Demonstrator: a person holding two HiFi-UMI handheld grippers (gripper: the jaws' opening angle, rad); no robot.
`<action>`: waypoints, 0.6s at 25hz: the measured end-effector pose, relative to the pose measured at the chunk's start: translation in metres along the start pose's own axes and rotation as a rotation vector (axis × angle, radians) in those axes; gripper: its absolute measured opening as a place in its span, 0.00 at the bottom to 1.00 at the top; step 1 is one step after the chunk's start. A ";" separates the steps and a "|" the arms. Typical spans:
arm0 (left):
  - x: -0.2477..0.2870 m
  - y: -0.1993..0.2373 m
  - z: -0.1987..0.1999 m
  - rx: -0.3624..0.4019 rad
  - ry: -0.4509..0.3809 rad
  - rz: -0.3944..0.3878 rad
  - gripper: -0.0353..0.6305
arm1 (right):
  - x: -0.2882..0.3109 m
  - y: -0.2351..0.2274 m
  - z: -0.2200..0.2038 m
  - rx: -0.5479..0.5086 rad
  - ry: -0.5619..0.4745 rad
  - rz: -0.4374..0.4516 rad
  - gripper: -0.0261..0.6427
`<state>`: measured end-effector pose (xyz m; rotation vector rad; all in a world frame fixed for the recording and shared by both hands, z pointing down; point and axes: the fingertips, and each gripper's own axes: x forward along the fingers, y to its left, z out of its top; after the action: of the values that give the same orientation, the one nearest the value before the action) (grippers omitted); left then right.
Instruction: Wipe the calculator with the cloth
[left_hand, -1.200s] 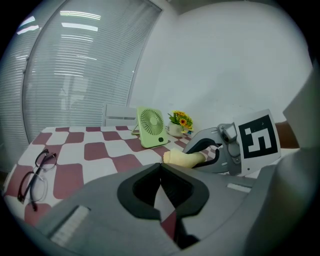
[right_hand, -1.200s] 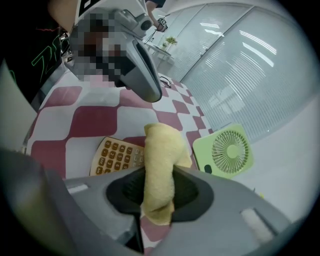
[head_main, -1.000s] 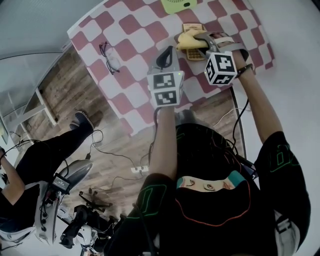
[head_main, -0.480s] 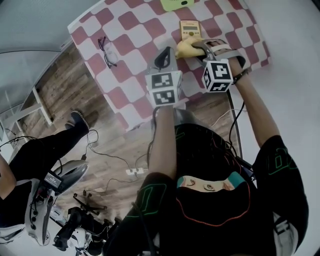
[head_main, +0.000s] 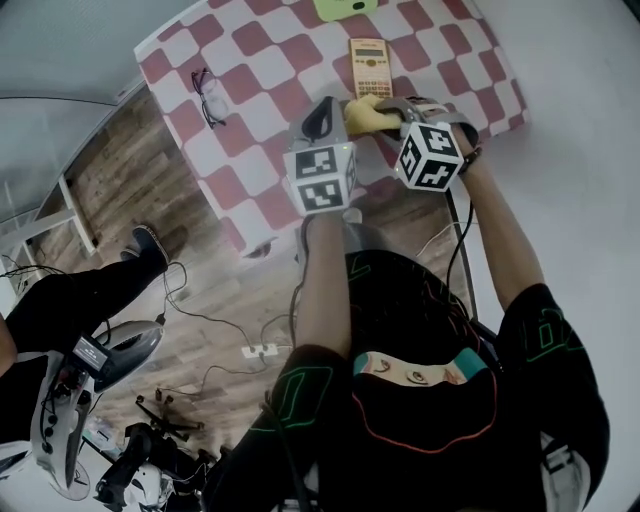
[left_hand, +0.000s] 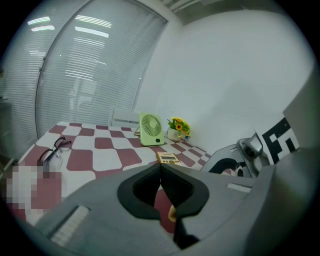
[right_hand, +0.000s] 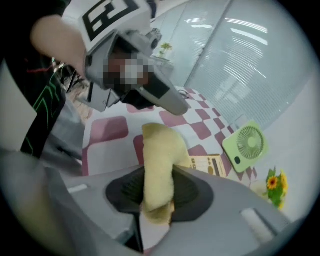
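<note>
The tan calculator (head_main: 368, 67) lies flat on the red-and-white checked table (head_main: 260, 60), also seen in the left gripper view as calculator (left_hand: 168, 158) and in the right gripper view as calculator (right_hand: 207, 165). My right gripper (head_main: 375, 108) is shut on a folded yellow cloth (head_main: 366, 113), held just near of the calculator and apart from it. The cloth (right_hand: 159, 167) stands pinched upright between the jaws of the right gripper (right_hand: 157, 192). My left gripper (head_main: 322, 118) hovers beside it to the left, jaws closed with nothing in them; left gripper (left_hand: 161, 187).
A pair of glasses (head_main: 206, 95) lies at the table's left side. A green desk fan (head_main: 345, 8) stands beyond the calculator, with a small flower pot (left_hand: 178, 128) next to it. The table's near edge is under my grippers; wood floor, cables and a seated person's leg (head_main: 90, 295) lie below.
The right gripper with the cloth has come off the calculator toward the table's near edge; the calculator now lies fully uncovered. The left gripper stayed beside it, still closed.
</note>
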<state>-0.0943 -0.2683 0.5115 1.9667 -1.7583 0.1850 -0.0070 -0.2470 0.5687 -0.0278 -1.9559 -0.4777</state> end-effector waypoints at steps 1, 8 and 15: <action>-0.002 -0.001 0.001 -0.001 -0.010 -0.001 0.07 | -0.004 0.000 0.002 0.072 -0.029 0.001 0.20; -0.025 -0.016 0.011 0.019 -0.063 -0.003 0.07 | -0.055 -0.013 0.008 0.475 -0.240 -0.117 0.20; -0.057 -0.058 0.038 0.087 -0.128 -0.045 0.07 | -0.152 -0.036 -0.003 0.847 -0.556 -0.343 0.21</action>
<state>-0.0563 -0.2307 0.4394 2.1207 -1.8107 0.1248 0.0521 -0.2511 0.4242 0.7956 -2.5822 0.2068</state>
